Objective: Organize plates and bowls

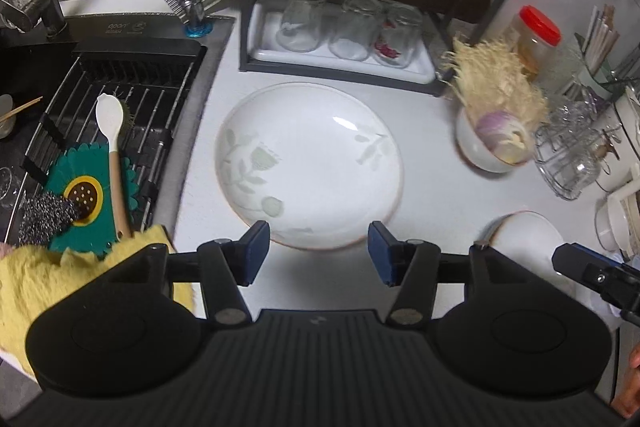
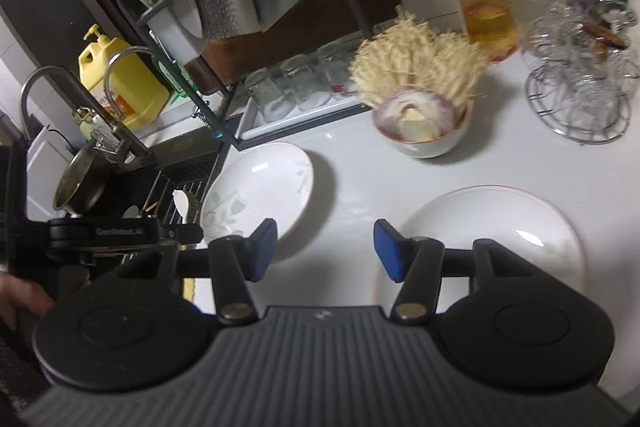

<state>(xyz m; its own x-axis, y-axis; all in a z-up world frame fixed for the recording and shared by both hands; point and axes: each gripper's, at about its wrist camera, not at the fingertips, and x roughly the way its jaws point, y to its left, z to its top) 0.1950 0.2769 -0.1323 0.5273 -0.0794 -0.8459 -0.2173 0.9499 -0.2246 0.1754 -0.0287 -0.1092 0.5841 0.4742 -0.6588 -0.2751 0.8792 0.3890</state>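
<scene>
A white plate with a green leaf pattern (image 1: pixel 308 163) lies on the white counter just ahead of my left gripper (image 1: pixel 318 253), which is open and empty above its near rim. The same plate shows in the right wrist view (image 2: pixel 260 187). A second white plate (image 2: pixel 492 239) lies to the right, under the right finger of my right gripper (image 2: pixel 325 249), which is open and empty over bare counter. That plate shows in the left wrist view (image 1: pixel 524 239). A white bowl (image 2: pixel 424 139) holds onion and enoki mushrooms; it also shows in the left wrist view (image 1: pixel 488 147).
A black rack holds a white tray with upturned glasses (image 1: pixel 344 31). A sink with a drying rack (image 1: pixel 120 99), spoon and sunflower mat is at the left. A red-lidded jar (image 2: pixel 484 7) and a wire stand of glassware (image 2: pixel 580 95) stand at the right. A yellow cloth (image 1: pixel 48 279) lies near left.
</scene>
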